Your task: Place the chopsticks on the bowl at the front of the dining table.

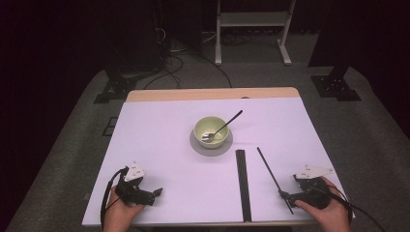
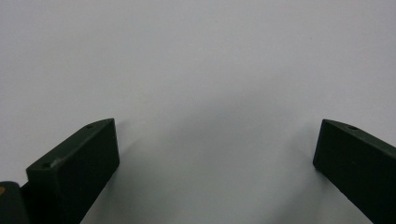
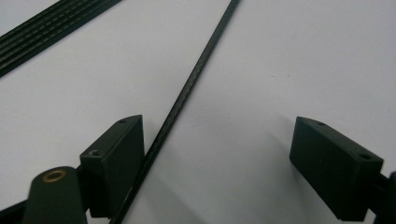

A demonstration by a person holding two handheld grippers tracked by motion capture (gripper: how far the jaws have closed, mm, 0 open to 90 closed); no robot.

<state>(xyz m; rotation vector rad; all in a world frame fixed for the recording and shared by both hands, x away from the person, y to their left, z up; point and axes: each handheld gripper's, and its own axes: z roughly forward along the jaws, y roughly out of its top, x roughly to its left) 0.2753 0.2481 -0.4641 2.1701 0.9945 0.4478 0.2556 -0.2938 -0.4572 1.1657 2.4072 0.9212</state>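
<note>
Right gripper (image 3: 217, 154): fingers (image 3: 114, 163) spread wide, holding nothing, low over the tabletop (image 1: 159, 145) near its front right corner. The loose black chopstick (image 3: 187, 93) runs between them, hard against the inner face of one finger and well clear of the other; contact with that finger looks likely but cannot be confirmed. In the high view this chopstick (image 1: 271, 175) lies diagonally, its long axis running from the front right edge, under the right gripper (image 1: 286, 195), back and inward toward the centre. Judgement: the grip point is already inside the opening, so closing needs only a small sideways centring across the stick's axis. Left gripper (image 2: 217, 154): fingers (image 2: 79, 168) also wide, nothing between them, bare white surface ahead; in the high view the left gripper (image 1: 153, 194) sits near the front left corner, well apart from the stick, so the right hand (image 1: 325, 212) is plainly the nearer. Further out: a strip of black chopsticks (image 1: 242, 183) lies side by side, front to back, just left of the loose one. Beyond, mid-tabletop, a pale green bowl (image 1: 211, 130) on a grey saucer (image 1: 198, 147), with a spoon (image 1: 223, 125) leaning on its rim.
</note>
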